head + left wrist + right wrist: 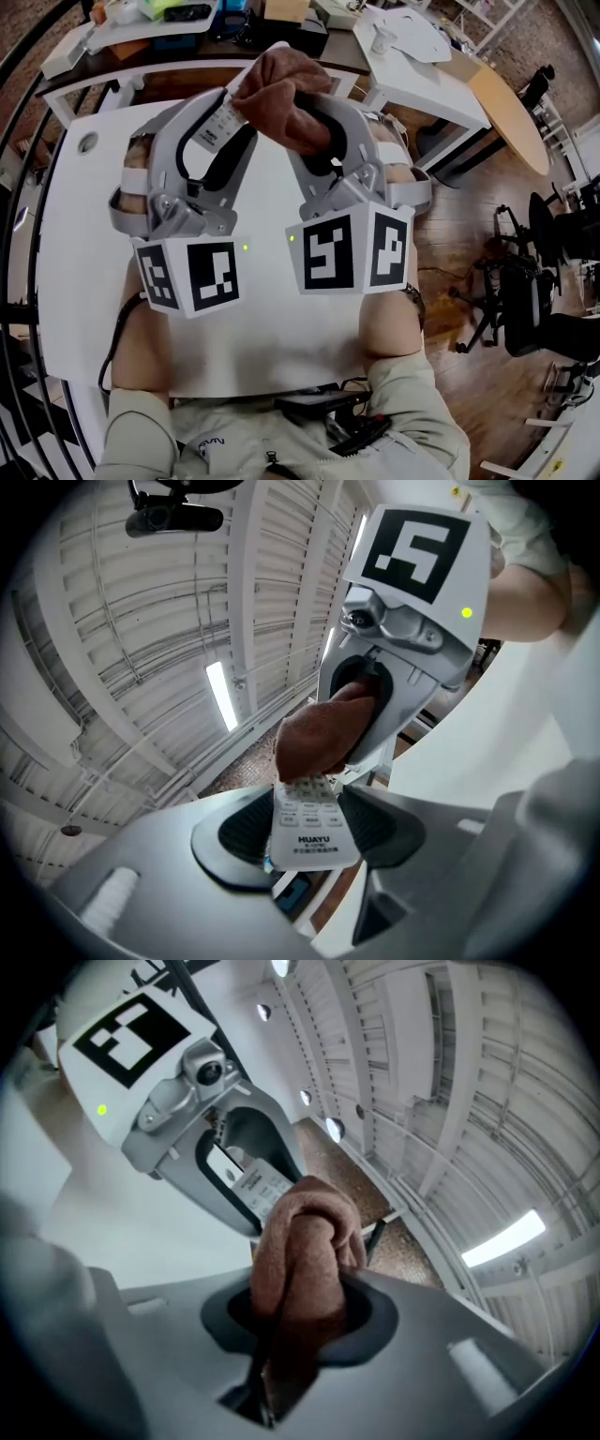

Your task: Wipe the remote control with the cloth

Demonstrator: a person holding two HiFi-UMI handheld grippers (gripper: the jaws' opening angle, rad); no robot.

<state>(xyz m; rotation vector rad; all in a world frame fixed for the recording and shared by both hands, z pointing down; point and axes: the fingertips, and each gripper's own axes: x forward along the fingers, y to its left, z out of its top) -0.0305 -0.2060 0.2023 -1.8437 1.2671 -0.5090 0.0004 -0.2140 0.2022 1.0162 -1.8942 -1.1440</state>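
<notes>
Both grippers are raised high above the white table (272, 347), tips close together. My left gripper (305, 832) is shut on a white remote control (307, 829), clamped across its lower end; the same remote (221, 122) shows in the head view sticking up to the right. My right gripper (300, 1307) is shut on a bunched brown cloth (305, 1251). In the head view that cloth (286, 98) lies against the remote's upper end. From the left gripper view the cloth (323, 733) covers the remote's far end.
A second white table (422, 56) and a cluttered dark desk (187, 28) stand behind. A round wooden tabletop (511, 112) and black office chairs (544, 281) are at the right. Black cables (328, 412) lie at the table's near edge.
</notes>
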